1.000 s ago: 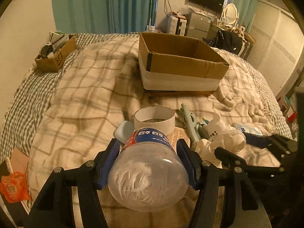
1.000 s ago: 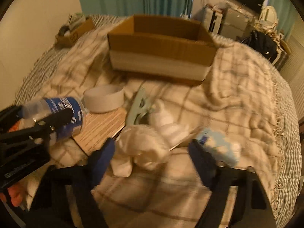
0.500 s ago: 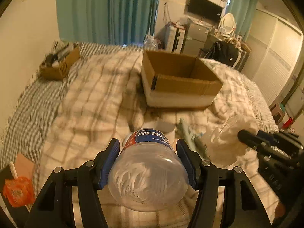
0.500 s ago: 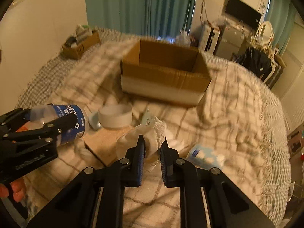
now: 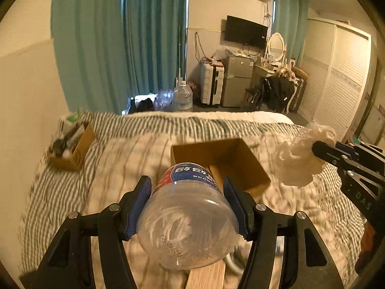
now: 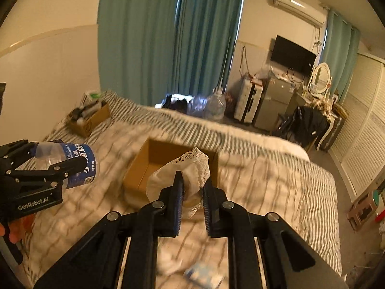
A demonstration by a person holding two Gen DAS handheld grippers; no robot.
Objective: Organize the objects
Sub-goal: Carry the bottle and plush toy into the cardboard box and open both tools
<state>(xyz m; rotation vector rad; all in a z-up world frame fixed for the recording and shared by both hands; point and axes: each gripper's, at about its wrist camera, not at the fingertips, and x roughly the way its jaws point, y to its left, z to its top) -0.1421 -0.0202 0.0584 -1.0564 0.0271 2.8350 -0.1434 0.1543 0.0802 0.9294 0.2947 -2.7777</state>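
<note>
At far left on the bed (image 5: 115, 159), a small cardboard box (image 5: 72, 149) holds blurred clutter. The left gripper (image 5: 187, 207) clamps a clear plastic bottle (image 5: 190, 216) with a blue label, base toward the camera, held above the bed. Beyond it sits an open cardboard box (image 5: 231, 161), its interior looking bare. At right, the right gripper (image 6: 192, 200) pinches a white lacy cloth (image 6: 190, 168), held above the bed near that box.

Bottle (image 5: 187, 219) and cloth (image 5: 300, 161) lifted (above bed).

Bottle (image 5: 187, 219) cap hidden behind its body; bedding (image 6: 264, 180) motion-blurred
</note>
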